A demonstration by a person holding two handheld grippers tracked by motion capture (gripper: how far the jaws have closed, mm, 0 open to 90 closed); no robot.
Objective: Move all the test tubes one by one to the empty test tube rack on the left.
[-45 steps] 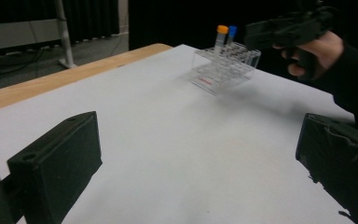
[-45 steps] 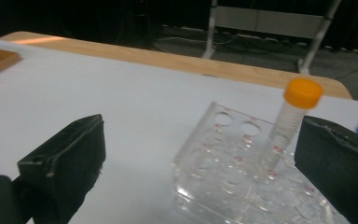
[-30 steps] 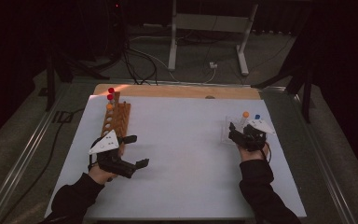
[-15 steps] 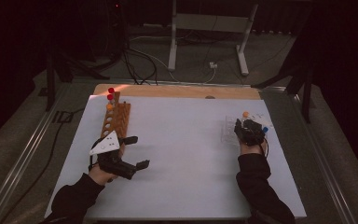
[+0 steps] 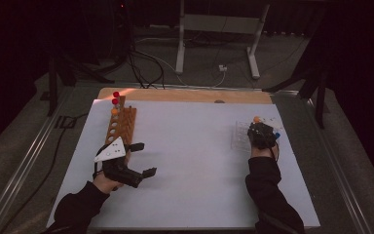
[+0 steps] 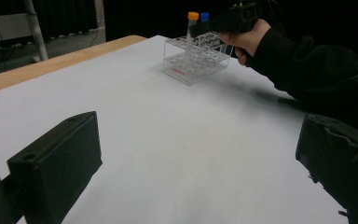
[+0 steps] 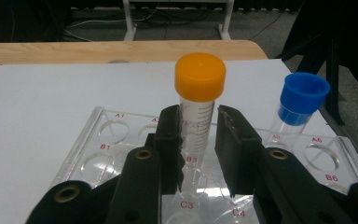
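Rack [image 7: 81, 140] holds orange-capped tube [image 7: 199, 105] (blue-capped tube [image 7: 300, 100] beside).

Orange-capped tube [image 7: 196, 116] base hidden behind jaws; clear rack [image 7: 98, 140] front cut off by bottom edge.

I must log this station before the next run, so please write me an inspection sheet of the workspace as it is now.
Surface: white table, wooden strip at the far edge.
Job's things: orange-capped tube and blue-capped tube upright in a clear rack.
Clutter: wooden rack at the left, with red and orange caps.
Grippers: right gripper has just been closing, its fingers now on the orange-capped tube; left gripper open, holding nothing.
Cables: loose on the floor beyond the table.
Surroundings: dark room, a white stand behind.
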